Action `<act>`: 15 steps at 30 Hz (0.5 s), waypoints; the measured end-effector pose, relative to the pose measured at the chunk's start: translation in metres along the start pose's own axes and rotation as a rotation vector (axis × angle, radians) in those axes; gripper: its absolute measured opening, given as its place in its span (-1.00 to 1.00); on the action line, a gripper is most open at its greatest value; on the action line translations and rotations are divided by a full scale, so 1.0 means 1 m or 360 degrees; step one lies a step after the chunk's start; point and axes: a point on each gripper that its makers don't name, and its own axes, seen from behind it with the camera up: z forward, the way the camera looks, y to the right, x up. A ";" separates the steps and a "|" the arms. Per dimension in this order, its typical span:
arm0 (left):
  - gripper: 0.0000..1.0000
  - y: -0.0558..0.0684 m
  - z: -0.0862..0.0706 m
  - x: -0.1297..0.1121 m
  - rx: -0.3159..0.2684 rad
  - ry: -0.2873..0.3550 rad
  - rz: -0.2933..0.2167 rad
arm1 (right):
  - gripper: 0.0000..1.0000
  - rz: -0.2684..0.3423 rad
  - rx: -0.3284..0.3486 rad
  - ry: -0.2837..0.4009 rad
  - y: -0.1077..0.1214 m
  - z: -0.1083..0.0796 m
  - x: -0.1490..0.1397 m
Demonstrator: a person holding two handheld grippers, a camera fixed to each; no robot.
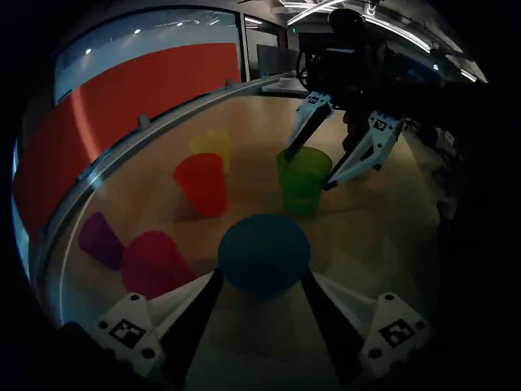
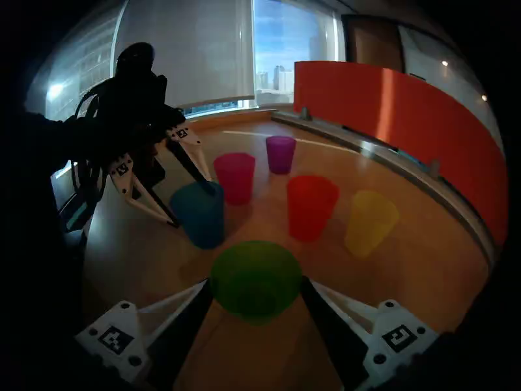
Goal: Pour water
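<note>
On a wooden tabletop [image 1: 391, 221], left gripper [image 1: 262, 274] clasps a tapered blue plastic cup [image 1: 264, 251], right gripper [image 2: 255, 281] seemingly a green plastic cup [image 2: 255, 274].

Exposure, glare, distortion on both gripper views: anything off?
Left gripper view: underexposed, blue cup murky, fisheye bows the table edge. Right gripper view: brighter, window blown out, left side in silhouette, green cup sharp.

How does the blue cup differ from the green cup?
The blue cup stands between the left gripper's fingers; the green cup stands between the right gripper's. The green cup looks more see-through than the blue cup. Both stand upright on the wooden table, with the same tapered shape.
</note>
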 end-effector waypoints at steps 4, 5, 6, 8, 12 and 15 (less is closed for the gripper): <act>0.77 0.000 -0.006 -0.004 0.0015 -0.0007 -0.0001 | 1.00 0.0006 -0.0022 -0.0002 0.000 -0.007 -0.004; 0.77 0.000 -0.008 -0.005 0.0020 -0.0009 -0.0001 | 1.00 0.0008 -0.0027 -0.0003 0.000 -0.009 -0.005; 0.77 0.001 -0.009 -0.006 0.0024 -0.0010 -0.0001 | 1.00 0.0010 -0.0033 -0.0004 0.000 -0.011 -0.007; 0.78 0.000 -0.014 -0.010 0.0038 -0.0015 -0.0006 | 1.00 0.0018 -0.0048 -0.0004 0.001 -0.015 -0.010; 0.77 -0.003 -0.024 -0.019 0.0073 -0.0024 -0.0028 | 1.00 0.0040 -0.0085 -0.0003 0.003 -0.025 -0.016; 0.78 -0.007 -0.030 -0.026 0.0111 -0.0024 -0.0062 | 1.00 0.0057 -0.0116 0.0006 0.005 -0.031 -0.019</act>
